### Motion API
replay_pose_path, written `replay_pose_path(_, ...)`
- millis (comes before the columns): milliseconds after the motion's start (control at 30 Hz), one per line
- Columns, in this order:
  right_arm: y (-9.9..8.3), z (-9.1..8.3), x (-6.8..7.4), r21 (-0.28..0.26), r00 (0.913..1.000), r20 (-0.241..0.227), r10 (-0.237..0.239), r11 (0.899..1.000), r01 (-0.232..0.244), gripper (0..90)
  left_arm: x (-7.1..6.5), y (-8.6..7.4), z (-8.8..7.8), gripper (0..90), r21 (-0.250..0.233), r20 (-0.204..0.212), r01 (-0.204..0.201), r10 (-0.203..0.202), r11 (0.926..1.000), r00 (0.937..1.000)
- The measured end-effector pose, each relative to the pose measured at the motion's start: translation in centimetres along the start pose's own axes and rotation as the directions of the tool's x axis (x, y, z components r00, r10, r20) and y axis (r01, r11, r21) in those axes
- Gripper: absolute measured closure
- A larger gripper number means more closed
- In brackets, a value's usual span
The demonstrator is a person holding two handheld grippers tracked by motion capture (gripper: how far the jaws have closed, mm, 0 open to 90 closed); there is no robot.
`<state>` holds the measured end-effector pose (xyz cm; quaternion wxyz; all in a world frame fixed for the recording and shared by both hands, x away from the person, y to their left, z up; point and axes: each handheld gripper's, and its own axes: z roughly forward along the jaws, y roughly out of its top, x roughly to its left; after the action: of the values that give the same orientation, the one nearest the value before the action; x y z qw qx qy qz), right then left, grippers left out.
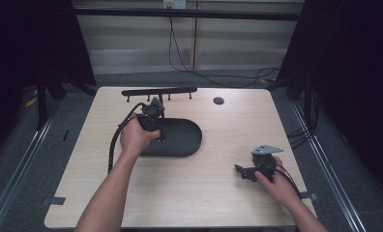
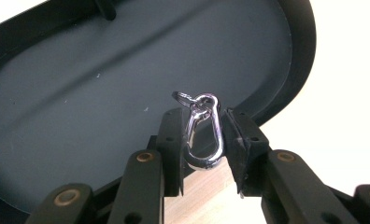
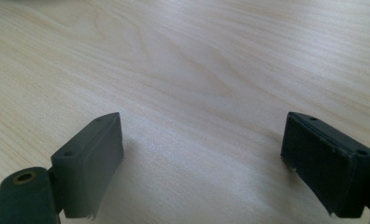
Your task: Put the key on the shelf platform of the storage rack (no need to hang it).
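Wooden table (image 1: 189, 193), black oval tray (image 1: 184, 140) on it. Up close, my left gripper (image 2: 202, 135) is pinching a silver carabiner clip (image 2: 202, 133) over the tray's edge; from above it's hidden. Right gripper (image 3: 202, 154) spread wide, holding nothing, over bare wood.

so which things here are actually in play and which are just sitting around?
In play, as far as the frames show:
left gripper, closed on the silver snap hook
black oval tray under it

Lying about:
right gripper, open over bare table
black peg rail
round black disc
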<state>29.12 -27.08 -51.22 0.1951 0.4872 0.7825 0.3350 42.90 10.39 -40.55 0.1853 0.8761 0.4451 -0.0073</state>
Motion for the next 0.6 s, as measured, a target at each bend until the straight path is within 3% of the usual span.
replay_pose_path(367, 0.0, 0.0, -0.01, -0.001, 1.0, 0.0, -0.001, 1.0, 0.001, 12.4, 0.11, 0.25, 0.72, 68.9, 0.004, 0.01, -0.002, 0.002, 1.0, 0.9999)
replay_pose_path(400, 0.0, 0.0, -0.01, -0.001, 1.0, 0.0, -0.001, 1.0, 0.001, 12.4, 0.13, 0.23, 0.65, 82.1, -0.012, 0.006, -0.006, 0.006, 0.9999, 1.0)
replay_pose_path(433, 0.0, 0.0, 0.0, 0.0, 1.0, -0.001, 0.0, 1.0, 0.0, 12.4, 0.23, 0.22, 0.59, 85.8, -0.021, 0.015, -0.002, 0.002, 0.9998, 0.9999)
replay_pose_path(600, 0.0, 0.01, 0.0, -0.001, 1.0, -0.001, -0.003, 1.0, 0.003, 12.3, 0.27, 0.22, 0.75, 83.2, -0.016, 0.007, 0.002, -0.002, 0.9999, 1.0)
